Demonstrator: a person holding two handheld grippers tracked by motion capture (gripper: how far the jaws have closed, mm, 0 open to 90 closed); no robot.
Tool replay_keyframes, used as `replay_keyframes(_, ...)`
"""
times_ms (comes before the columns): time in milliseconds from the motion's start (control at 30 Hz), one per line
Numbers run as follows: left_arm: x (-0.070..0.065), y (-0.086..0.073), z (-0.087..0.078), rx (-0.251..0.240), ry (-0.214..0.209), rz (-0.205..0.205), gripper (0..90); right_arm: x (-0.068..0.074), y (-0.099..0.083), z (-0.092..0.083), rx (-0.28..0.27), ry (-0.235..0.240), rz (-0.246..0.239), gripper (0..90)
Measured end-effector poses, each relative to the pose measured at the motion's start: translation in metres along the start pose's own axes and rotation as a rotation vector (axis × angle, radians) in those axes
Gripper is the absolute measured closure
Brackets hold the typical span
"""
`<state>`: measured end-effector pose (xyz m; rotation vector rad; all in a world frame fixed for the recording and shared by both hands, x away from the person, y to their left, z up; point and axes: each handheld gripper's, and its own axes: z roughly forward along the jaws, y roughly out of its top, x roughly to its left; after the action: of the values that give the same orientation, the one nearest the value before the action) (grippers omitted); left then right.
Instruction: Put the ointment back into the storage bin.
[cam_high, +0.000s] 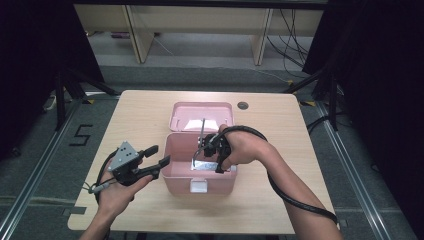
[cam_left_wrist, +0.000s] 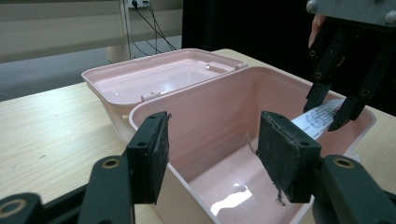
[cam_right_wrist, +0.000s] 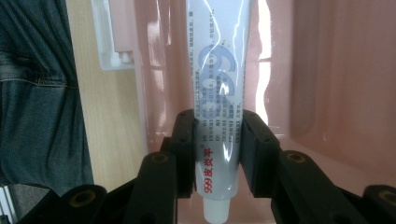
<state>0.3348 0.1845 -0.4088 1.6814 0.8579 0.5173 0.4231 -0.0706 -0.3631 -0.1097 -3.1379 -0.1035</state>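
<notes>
The right gripper (cam_right_wrist: 217, 154) clamps a white ointment tube (cam_right_wrist: 219, 93) inside the open pink box (cam_high: 172, 172) on the desk (cam_high: 140, 115), while the left gripper (cam_left_wrist: 212, 156), jaws wide and empty, straddles the box's near wall.

I am looking at a lab-style recording room rather than a home. Black curtains (cam_high: 30, 60) are hanging on both sides, dark tripod legs (cam_high: 67, 85) are standing at the corners, and a taped number 5 (cam_high: 81, 135) is marking the grey floor (cam_high: 40, 165). Cables (cam_high: 292, 47) are trailing under pale desks (cam_high: 200, 25) behind the wooden surface (cam_high: 145, 115).
</notes>
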Motion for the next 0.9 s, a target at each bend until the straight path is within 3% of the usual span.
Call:
replay_keyframes(33, 0.0, 0.0, 0.0, 0.0, 0.0, 0.0, 43.1, -0.002, 0.0, 0.001, -0.01, -0.011, -0.025, 70.1)
replay_keyframes(67, 0.0, -0.001, 0.0, 0.0, -0.001, -0.001, 43.2, 0.0, 0.0, 0.001, 0.01, 0.004, 0.014, 70.1)
replay_keyframes(133, 0.0, -0.001, 0.0, 0.004, -0.001, -0.002, 43.2, -0.001, 0.001, 0.003, 0.021, 0.003, -0.005, 70.1)
replay_keyframes(200, 0.0, -0.001, 0.0, 0.001, 0.0, -0.005, 43.1, -0.001, 0.001, 0.005, 0.024, -0.004, 0.009, 70.1)
replay_keyframes(233, 0.0, -0.001, 0.0, 0.002, 0.001, -0.005, 43.1, -0.003, 0.001, 0.007, 0.002, -0.011, -0.031, 70.1)
replay_keyframes(267, 0.0, -0.001, 0.0, 0.002, 0.001, -0.005, 43.1, -0.001, 0.001, 0.007, 0.022, 0.002, 0.0, 70.1)
replay_keyframes(300, 0.0, -0.001, 0.0, 0.002, 0.0, -0.005, 43.1, -0.001, 0.001, 0.008, 0.025, 0.0, -0.003, 70.1)
replay_keyframes(333, 0.0, -0.002, 0.0, 0.004, 0.0, -0.005, 43.1, -0.003, 0.001, 0.01, 0.014, -0.014, -0.044, 70.1)
replay_keyframes(367, 0.0, -0.002, 0.001, 0.005, 0.0, -0.003, 43.1, -0.001, 0.002, 0.009, 0.045, 0.003, -0.009, 70.1)
replay_keyframes(500, -0.001, -0.002, 0.001, 0.007, 0.0, -0.003, 43.1, -0.002, 0.002, 0.014, 0.04, 0.006, -0.027, 70.1)
replay_keyframes(633, 0.0, -0.001, 0.001, 0.005, 0.0, -0.002, 43.1, 0.001, 0.003, 0.016, 0.057, 0.019, 0.03, 70.1)
replay_keyframes(667, 0.0, -0.001, 0.0, 0.005, 0.0, -0.002, 43.1, -0.001, 0.002, 0.018, 0.042, 0.01, -0.006, 70.1)
replay_keyframes(733, 0.0, -0.001, 0.0, 0.005, -0.001, 0.0, 43.1, 0.001, 0.003, 0.017, 0.061, 0.016, 0.032, 70.2)
replay_keyframes(833, 0.0, -0.001, 0.0, 0.002, 0.001, -0.003, 43.1, -0.002, 0.003, 0.02, 0.048, 0.012, -0.006, 70.1)
replay_keyframes(867, 0.0, -0.001, 0.0, 0.004, 0.0, -0.003, 43.1, 0.0, 0.003, 0.019, 0.057, 0.022, 0.023, 70.2)
replay_keyframes(900, 0.0, -0.002, 0.0, 0.005, 0.0, -0.003, 43.1, -0.002, 0.002, 0.021, 0.042, 0.018, -0.007, 70.1)
